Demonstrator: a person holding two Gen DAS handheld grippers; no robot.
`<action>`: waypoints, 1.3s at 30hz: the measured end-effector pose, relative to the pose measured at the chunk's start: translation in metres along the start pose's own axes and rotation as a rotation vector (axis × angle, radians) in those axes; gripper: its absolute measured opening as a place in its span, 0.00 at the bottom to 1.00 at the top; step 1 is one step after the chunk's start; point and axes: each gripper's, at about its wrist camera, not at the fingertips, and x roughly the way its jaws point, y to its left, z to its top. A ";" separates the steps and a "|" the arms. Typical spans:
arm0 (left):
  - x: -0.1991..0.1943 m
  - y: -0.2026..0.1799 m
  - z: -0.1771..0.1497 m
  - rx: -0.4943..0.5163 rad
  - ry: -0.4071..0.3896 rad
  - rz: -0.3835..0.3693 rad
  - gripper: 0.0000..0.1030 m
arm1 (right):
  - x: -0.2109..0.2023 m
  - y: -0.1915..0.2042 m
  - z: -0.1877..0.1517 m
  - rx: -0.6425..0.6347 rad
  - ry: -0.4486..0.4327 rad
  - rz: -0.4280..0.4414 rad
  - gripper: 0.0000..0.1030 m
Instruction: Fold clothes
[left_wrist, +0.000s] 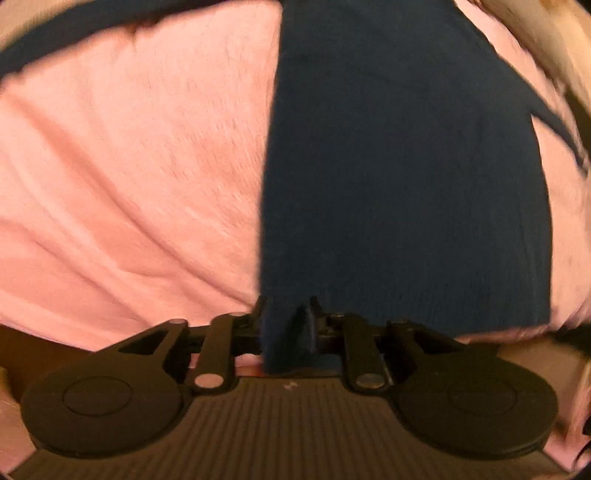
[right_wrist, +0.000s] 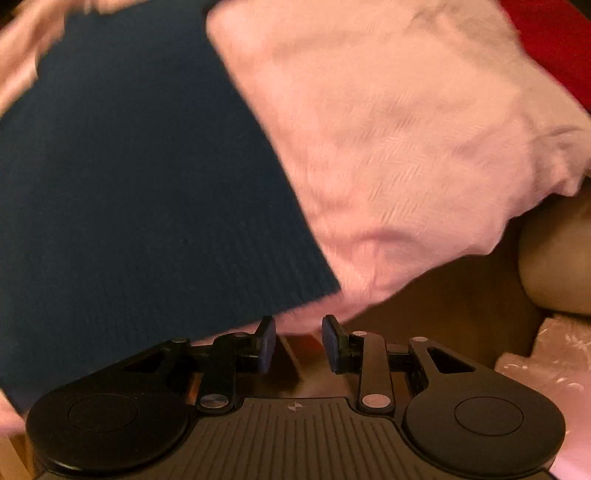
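- My left gripper (left_wrist: 286, 325) is clamped on the navy garment (left_wrist: 399, 177), whose long axis runs bottom to top of frame.
- My right gripper (right_wrist: 299, 345) stands apart, empty; the garment's top edge is cut off over the pink blanket (right_wrist: 388, 147).

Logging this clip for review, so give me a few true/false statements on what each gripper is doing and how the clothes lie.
1. The left gripper is shut on the navy ribbed garment. True.
2. The right gripper grips the pink fleece blanket. False: its fingers stand apart with nothing between them.
3. The navy ribbed garment lies on top of the pink fleece blanket. True.
4. A green cloth shows in the top right corner of the right wrist view. False: the red cloth there is red.
5. The navy garment is knotted into a ball. False: it lies as a flat panel.
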 end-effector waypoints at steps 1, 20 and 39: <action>-0.017 -0.005 0.007 0.026 -0.029 0.012 0.18 | -0.012 0.000 0.000 0.035 -0.003 0.003 0.32; -0.183 -0.184 -0.059 -0.073 -0.339 0.109 0.48 | -0.179 0.037 0.015 -0.504 -0.154 0.228 0.65; -0.224 -0.294 -0.168 -0.086 -0.403 0.216 0.54 | -0.218 -0.083 -0.031 -0.621 -0.148 0.220 0.65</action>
